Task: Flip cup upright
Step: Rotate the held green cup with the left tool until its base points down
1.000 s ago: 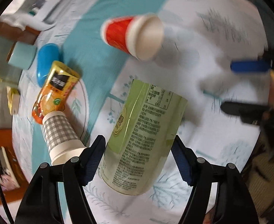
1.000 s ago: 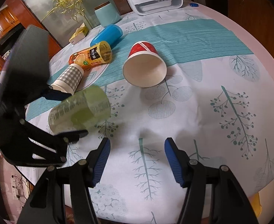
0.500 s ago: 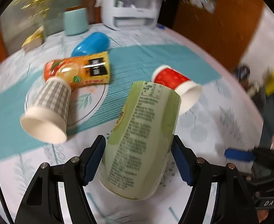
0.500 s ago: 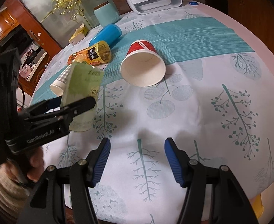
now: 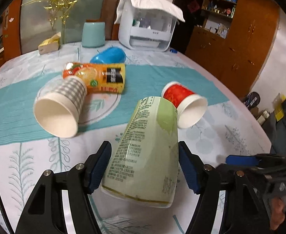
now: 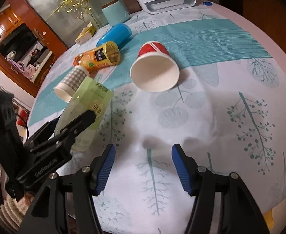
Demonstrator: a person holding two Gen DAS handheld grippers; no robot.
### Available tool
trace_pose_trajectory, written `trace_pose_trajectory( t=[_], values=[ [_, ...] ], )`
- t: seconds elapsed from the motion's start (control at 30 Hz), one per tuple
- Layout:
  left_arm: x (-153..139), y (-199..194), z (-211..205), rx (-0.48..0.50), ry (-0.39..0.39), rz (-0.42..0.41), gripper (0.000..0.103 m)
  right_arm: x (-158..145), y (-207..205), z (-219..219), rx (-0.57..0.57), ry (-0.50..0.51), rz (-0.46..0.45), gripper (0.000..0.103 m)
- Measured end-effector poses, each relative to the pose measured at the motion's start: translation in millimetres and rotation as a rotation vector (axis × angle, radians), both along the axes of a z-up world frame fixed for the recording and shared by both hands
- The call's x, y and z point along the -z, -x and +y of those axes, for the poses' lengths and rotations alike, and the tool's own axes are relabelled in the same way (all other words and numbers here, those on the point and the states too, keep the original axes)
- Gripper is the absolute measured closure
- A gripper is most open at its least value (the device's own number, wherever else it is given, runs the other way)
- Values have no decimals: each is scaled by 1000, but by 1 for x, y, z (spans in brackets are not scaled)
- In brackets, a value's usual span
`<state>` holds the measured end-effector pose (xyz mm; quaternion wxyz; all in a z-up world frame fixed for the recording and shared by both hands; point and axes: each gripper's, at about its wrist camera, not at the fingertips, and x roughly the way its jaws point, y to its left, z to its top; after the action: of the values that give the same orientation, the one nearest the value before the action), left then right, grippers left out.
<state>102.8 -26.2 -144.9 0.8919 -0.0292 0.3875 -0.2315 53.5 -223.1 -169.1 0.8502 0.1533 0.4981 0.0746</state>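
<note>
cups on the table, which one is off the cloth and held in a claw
The pale green printed cup, gripped between the left claw fingers. The checked cup, red cup and blue cup all lie on their sides on the tablecloth.

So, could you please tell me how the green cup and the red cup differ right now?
The green cup is clamped in the left gripper and tilted; the red cup lies on its side on the tablecloth, untouched. The green one looks taller, with printed text. Both taper.
</note>
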Motion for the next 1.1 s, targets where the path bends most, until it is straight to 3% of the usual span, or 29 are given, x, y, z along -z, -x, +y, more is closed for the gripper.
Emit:
trace_pose_trajectory(
  t=[0.23,0.3,0.4,0.7,0.93,1.1],
  values=[
    [-1,1,3,27,2,58,36,2,-21,-13,14,-262,34,42],
    [1,3,-1,29,-51,96,36,4,-26,-13,17,-305,49,42],
    [7,1,-7,28,-114,172,35,8,-31,-10,27,-292,71,42],
    [11,-10,-13,106,-164,367,34,20,-32,-4,10,-254,110,42],
    [5,-23,-26,191,-260,431,32,19,-29,-2,-16,-209,115,42],
    [1,-28,-43,304,-336,481,26,20,-26,-1,-34,-194,124,42]
  ],
)
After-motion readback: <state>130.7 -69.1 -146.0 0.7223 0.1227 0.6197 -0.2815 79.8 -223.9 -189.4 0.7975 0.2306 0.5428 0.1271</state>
